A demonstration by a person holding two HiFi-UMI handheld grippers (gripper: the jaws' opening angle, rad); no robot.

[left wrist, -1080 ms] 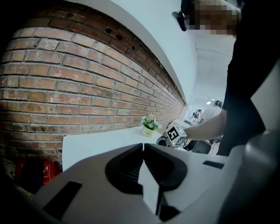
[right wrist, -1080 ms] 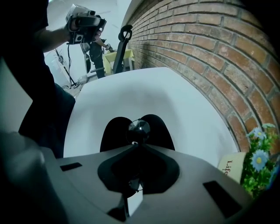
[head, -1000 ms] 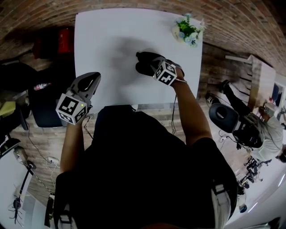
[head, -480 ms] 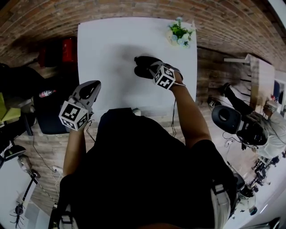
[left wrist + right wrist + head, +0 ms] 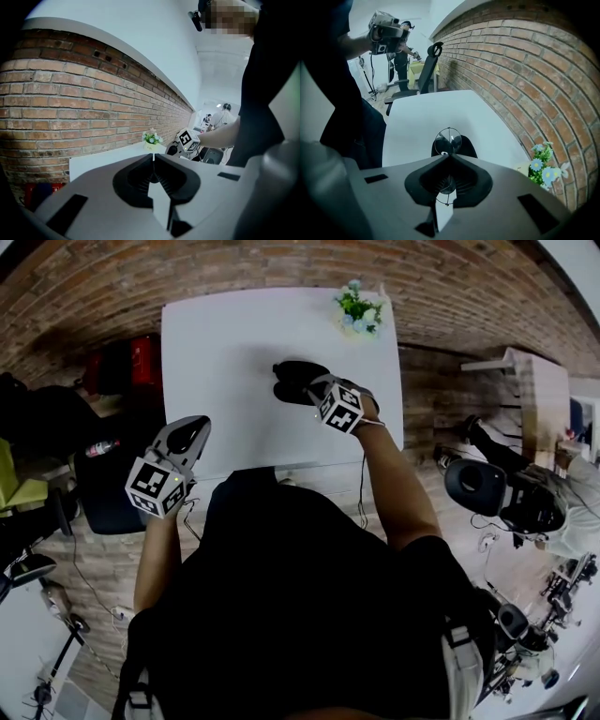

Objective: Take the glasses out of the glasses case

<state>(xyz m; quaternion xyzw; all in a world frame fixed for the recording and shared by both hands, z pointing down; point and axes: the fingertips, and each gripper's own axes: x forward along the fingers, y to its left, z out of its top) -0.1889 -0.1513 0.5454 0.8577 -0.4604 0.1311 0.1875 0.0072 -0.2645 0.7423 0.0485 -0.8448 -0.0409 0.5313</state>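
- The right tongs (image 5: 449,155) pinch the glasses (image 5: 448,139) — one round lens pokes out at 12 o'clock.
- The black case (image 5: 469,149) lies just behind them on the white table (image 5: 225,352).
- The left tongs (image 5: 153,157) are squeezed together, empty — at 8 o'clock from the case.

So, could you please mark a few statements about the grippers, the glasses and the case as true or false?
1. The right gripper is shut on the glasses. True.
2. The left gripper holds the glasses case. False: its jaws are shut with nothing between them.
3. The glasses case lies on the white table. True.
4. The flower pot stands in the middle of the table. False: it stands at the table's far right corner.
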